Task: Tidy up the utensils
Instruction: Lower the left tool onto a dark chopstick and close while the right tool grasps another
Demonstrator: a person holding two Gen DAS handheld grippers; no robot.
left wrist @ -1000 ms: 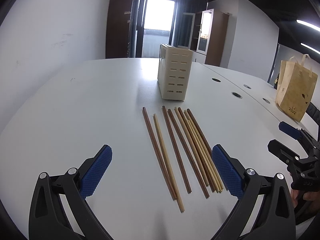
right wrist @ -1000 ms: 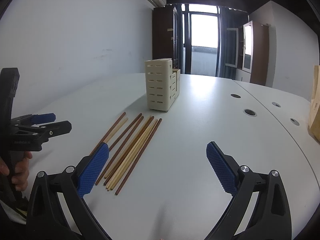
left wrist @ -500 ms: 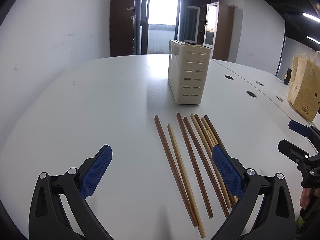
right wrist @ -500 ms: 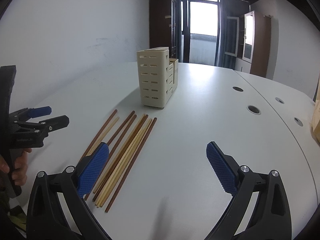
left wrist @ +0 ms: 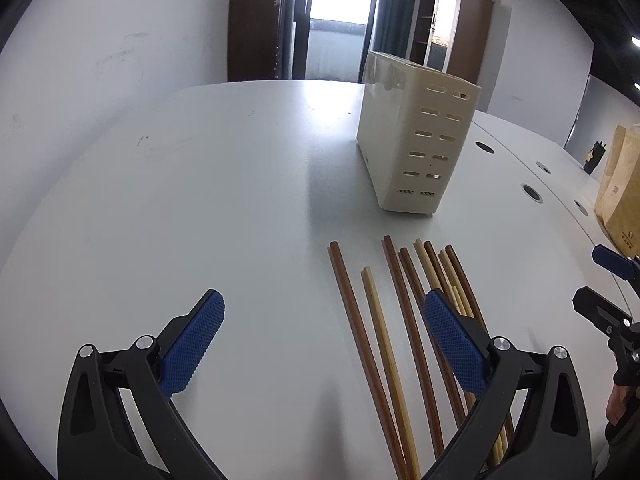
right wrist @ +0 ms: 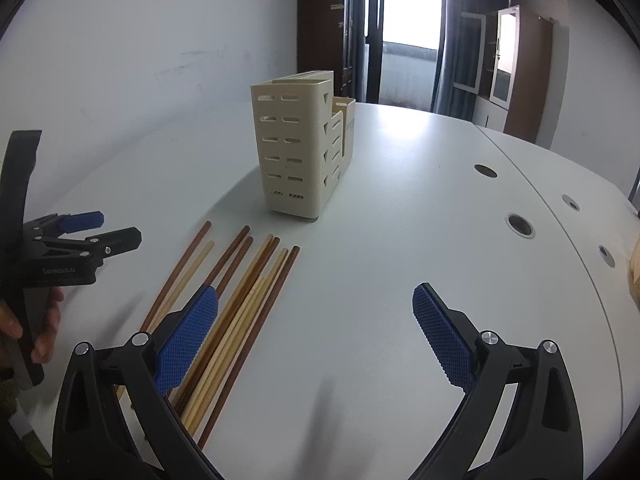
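Note:
Several dark and light wooden chopsticks (left wrist: pixel 404 320) lie side by side on the white table (left wrist: pixel 200 208), also in the right wrist view (right wrist: pixel 244 292). A cream slotted utensil holder (left wrist: pixel 416 140) stands upright just beyond them, also in the right wrist view (right wrist: pixel 300 148). My left gripper (left wrist: pixel 324 340) is open and empty above the table, its right finger over the chopsticks. My right gripper (right wrist: pixel 316 344) is open and empty, to the right of the chopsticks; its left finger overlaps them.
A brown paper bag (left wrist: pixel 620 192) stands at the table's right side. Round cable holes (right wrist: pixel 520 226) run along the table's right part. The left gripper shows at the left of the right wrist view (right wrist: pixel 92 236); the right gripper at the right of the left wrist view (left wrist: pixel 604 280).
Both grippers have moved forward toward the holder, which looks larger now. The chopsticks have slid lower in both views. Both grippers stay open.

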